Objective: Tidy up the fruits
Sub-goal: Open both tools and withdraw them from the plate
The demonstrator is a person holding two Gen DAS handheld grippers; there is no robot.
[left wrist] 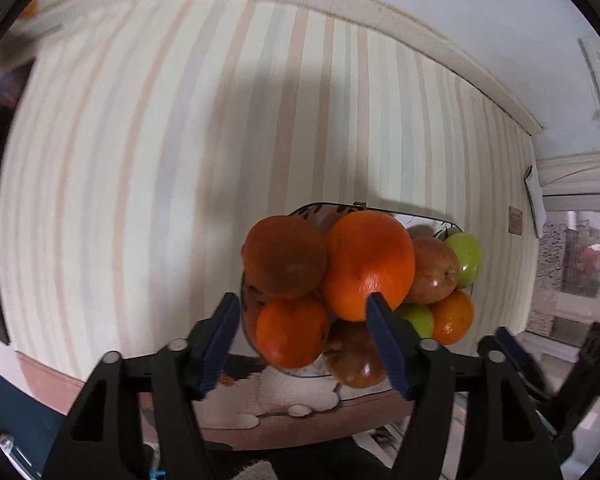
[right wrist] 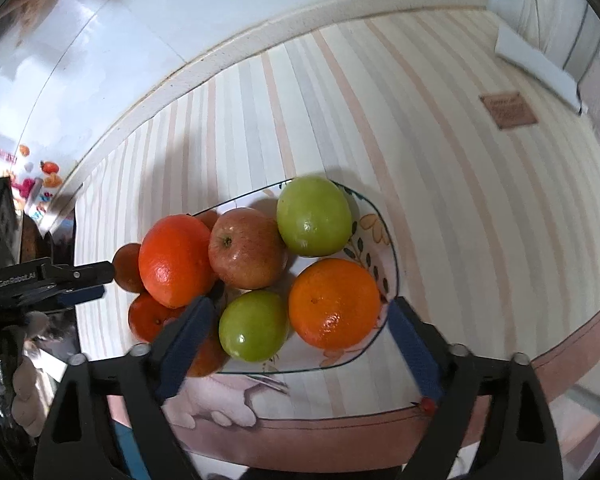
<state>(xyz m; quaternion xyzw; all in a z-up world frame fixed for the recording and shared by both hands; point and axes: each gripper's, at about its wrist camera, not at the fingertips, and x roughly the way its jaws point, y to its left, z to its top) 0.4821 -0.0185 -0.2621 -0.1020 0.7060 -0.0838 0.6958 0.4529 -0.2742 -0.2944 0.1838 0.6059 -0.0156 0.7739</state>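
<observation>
A patterned glass plate (right wrist: 384, 240) on the striped tablecloth holds a pile of fruit: several oranges, red apples and green apples. In the left wrist view my left gripper (left wrist: 302, 300) is open, its fingers either side of a small orange (left wrist: 292, 330), the right finger against a big orange (left wrist: 368, 264). In the right wrist view my right gripper (right wrist: 300, 304) is open over the plate's near side, spanning a green apple (right wrist: 254, 326) and an orange (right wrist: 334, 304). A red apple (right wrist: 246, 254) and a second green apple (right wrist: 314, 216) lie behind. The left gripper (right wrist: 88, 280) shows at the left.
The striped cloth (left wrist: 160, 160) covers the table up to a white wall edge (right wrist: 300, 20). A brown label (right wrist: 508, 110) and a white folded item (right wrist: 536, 68) lie at the far right. The table's front edge with a pink border (right wrist: 340, 432) is close below.
</observation>
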